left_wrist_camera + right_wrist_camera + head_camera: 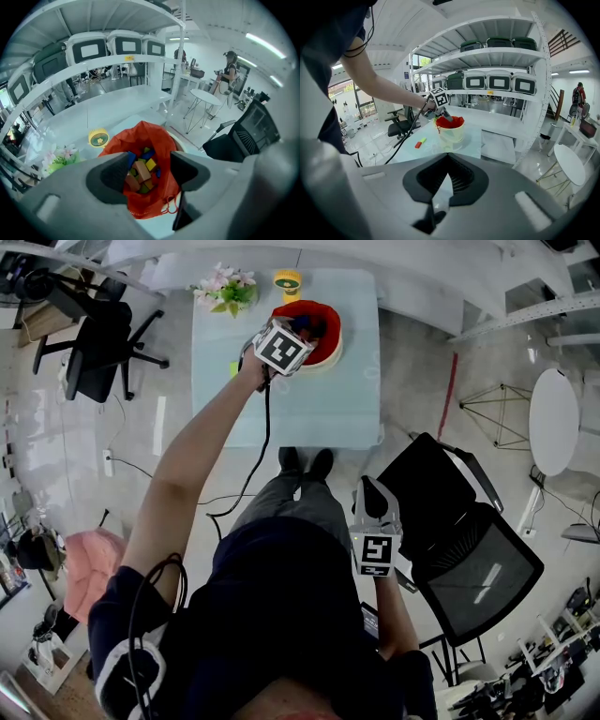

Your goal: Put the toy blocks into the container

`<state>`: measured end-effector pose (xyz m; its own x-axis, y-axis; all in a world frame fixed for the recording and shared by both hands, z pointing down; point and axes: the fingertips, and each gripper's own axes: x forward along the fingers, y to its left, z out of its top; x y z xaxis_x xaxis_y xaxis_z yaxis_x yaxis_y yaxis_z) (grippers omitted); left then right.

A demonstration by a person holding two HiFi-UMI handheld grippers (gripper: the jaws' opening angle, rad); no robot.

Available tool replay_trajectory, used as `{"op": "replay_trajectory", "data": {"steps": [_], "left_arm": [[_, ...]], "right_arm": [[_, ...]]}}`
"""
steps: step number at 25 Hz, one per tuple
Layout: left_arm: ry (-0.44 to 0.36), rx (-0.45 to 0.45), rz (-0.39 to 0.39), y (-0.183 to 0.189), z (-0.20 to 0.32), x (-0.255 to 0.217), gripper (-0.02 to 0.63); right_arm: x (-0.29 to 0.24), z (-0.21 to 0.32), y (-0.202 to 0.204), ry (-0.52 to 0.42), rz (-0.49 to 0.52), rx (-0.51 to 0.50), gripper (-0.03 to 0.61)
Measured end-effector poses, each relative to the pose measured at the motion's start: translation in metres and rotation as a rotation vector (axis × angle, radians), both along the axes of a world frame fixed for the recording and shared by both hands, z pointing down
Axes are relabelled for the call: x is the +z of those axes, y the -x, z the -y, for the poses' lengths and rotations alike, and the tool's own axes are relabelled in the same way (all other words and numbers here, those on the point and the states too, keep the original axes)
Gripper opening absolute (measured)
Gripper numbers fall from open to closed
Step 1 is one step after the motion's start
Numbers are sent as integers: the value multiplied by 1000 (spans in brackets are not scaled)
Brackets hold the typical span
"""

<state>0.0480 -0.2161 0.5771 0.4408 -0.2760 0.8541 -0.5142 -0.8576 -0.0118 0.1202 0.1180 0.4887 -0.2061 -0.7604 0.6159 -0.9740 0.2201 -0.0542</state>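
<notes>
Hovering over the red-lined container [140,133], the left tongs [149,171] gape released, seemingly to drop toy blocks [140,169] inside, while the right tongs [446,176] wait clenched, empty.

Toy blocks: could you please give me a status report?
Left tongs open, empty, above red-lined cream bucket. Right tongs shut, held back. Coloured wooden blocks inside bucket. Mouth unobstructed.

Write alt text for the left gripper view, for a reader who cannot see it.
The left gripper, jaws apart with nothing gripped, points down into a red bag holding coloured toy blocks. Behind it on the pale table stand a small round yellow object and flowers, with white shelves beyond.
</notes>
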Motion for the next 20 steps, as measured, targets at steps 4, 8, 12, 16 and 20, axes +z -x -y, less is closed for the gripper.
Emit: {"op": "replay_trajectory", "data": {"steps": [4, 8, 12, 16, 20], "left_arm": [[-36, 18, -50, -3, 1, -12, 295], [-59, 27, -93, -2, -5, -30, 295], [-62, -15, -107, 22, -12, -37, 295], [-69, -85, -123, 60, -15, -45, 295], [-58, -169, -109, 102, -20, -36, 296]], "right_arm": [[1, 2, 2, 2, -2, -9, 0], [2, 2, 4, 7, -3, -22, 0], [3, 5, 7, 11, -2, -33, 0], [6, 6, 11, 14, -2, -47, 0], [9, 7, 14, 21, -4, -66, 0]]}}
